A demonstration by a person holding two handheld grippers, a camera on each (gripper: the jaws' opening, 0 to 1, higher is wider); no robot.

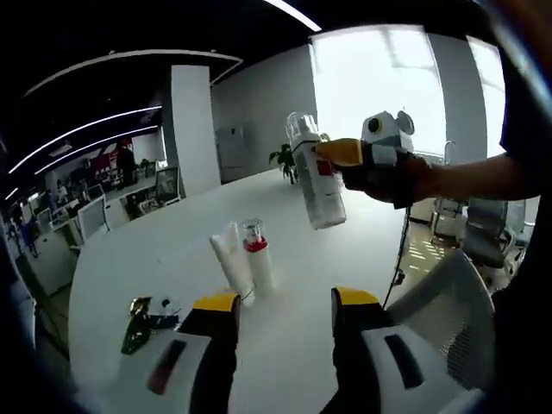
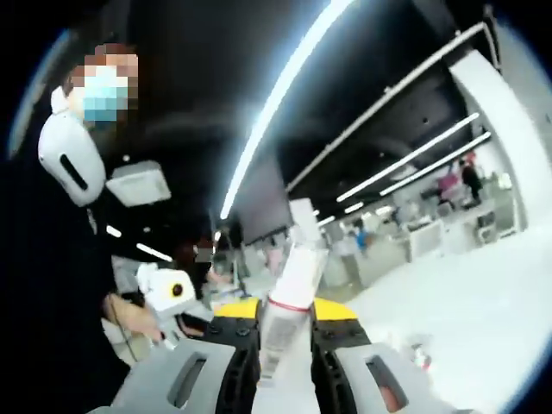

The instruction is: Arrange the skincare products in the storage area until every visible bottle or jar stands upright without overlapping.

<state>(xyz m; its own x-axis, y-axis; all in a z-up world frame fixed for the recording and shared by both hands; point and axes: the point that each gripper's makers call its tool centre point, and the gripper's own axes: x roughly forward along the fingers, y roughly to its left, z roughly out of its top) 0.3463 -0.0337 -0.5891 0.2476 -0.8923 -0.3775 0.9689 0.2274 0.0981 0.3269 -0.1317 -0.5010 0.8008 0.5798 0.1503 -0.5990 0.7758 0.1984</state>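
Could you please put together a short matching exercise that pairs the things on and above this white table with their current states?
Things:
1. spray bottle
2. red-capped bottle
3. white tube
4. left gripper

States:
A. open, holding nothing
B. standing on the table, touching the red-capped bottle's side
C. lifted in the air, clamped in the right gripper
D. standing upright on the table with a clear top

Pairs: 1-C, 2-D, 3-B, 4-A

Airborne white bottle (image 1: 316,177); two upright tubes (image 1: 244,256)
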